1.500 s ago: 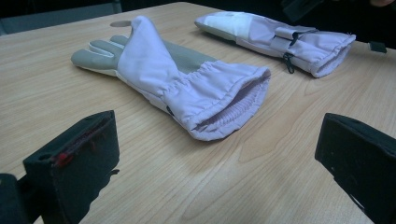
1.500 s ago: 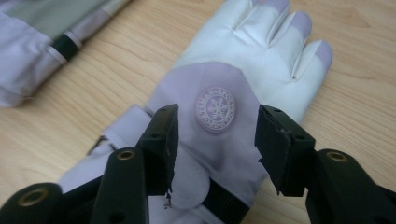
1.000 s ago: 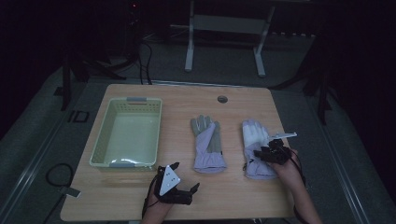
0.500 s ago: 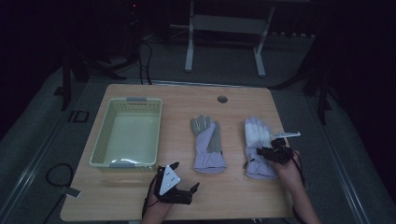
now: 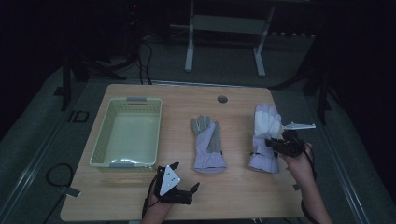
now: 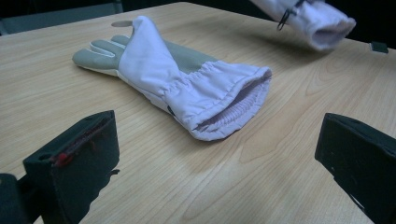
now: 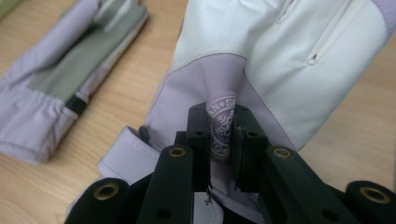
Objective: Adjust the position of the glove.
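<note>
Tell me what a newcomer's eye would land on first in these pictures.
First, the right gripper, its jaws pinched on a fold of the white and lilac glove at the table's right side, cuff end lifted. Next, the second glove lying flat mid-table, and the pale green basket at the left.

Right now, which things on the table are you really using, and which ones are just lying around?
Being used:
right glove, a fold of it pinched in the right gripper, whose jaws have just been closing
left glove, lying flat in front of the open left gripper
green basket, likely where the gloves go

Just lying about:
cables on the floor
metal stand behind the table
</note>
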